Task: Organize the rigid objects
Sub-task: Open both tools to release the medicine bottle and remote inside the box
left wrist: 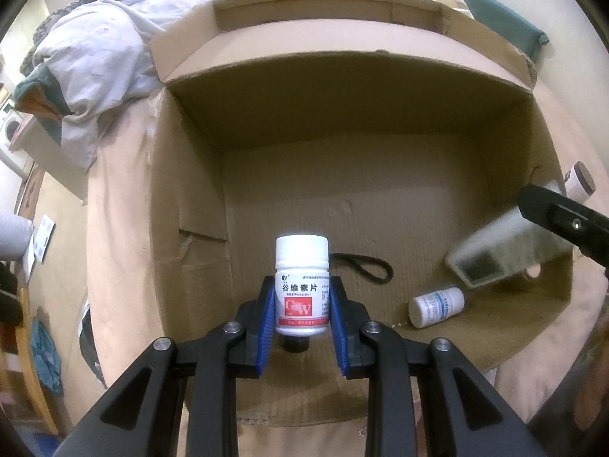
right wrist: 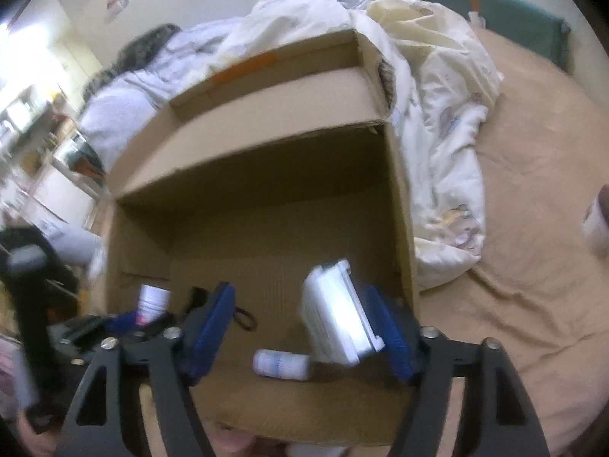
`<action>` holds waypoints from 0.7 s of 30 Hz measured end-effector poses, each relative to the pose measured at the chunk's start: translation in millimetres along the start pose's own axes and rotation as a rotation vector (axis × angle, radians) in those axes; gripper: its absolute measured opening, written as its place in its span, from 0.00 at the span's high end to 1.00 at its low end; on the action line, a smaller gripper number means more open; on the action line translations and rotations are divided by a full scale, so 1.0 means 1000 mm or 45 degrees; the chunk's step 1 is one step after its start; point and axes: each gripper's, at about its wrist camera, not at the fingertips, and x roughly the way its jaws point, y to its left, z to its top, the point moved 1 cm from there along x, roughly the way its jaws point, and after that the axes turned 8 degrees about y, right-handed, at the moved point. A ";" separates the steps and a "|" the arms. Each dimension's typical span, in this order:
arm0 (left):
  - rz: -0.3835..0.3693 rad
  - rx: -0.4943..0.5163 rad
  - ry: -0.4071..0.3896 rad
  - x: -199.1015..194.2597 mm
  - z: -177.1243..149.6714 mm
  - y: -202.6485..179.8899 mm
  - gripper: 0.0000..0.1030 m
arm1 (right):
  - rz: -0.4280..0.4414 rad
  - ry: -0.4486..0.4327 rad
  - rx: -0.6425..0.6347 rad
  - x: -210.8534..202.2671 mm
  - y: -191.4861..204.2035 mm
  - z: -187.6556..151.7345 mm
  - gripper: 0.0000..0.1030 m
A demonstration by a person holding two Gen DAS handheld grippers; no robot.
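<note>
**Two items in the box, one in my grip, at least one left on the bed**

My left gripper is narrowed onto a small white plastic pill bottle with a red-and-white label. Its blue pads press the bottle's sides, and the bottle stands upright between them, cap pointing away from me, over the floor of the open brown cardboard box. I judge this one as carried in but not yet set down.

My right gripper stands wide apart. A flat white rectangular plastic case sits tilted between its blue pads, close against the right-hand pad; the picture is blurred there, so I cannot tell whether it touches that pad. With the jaws this far apart, I judge it as let go rather than gripped, and it hangs blurred over the right side of the box.

Just below and ahead of that gripper, a second small white bottle with a blue-printed label lies on its side on the box floor. A loop of black cord lies behind the bottle I hold.

Outside the box, far to the right of my right gripper, a pale cylindrical jar with a dark brown top rests on the tan bed sheet. It seems to be what is left to gather.
</note>
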 end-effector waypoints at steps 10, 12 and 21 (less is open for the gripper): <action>-0.058 -0.041 -0.078 -0.022 0.004 0.002 0.34 | 0.069 -0.169 0.005 -0.024 0.001 0.004 0.00; -0.043 -0.037 -0.086 -0.024 0.004 0.001 0.34 | 0.059 -0.174 0.016 -0.025 -0.001 0.005 0.00; -0.026 -0.004 -0.095 -0.025 0.003 -0.002 0.34 | 0.052 -0.192 0.022 -0.028 -0.001 0.004 0.00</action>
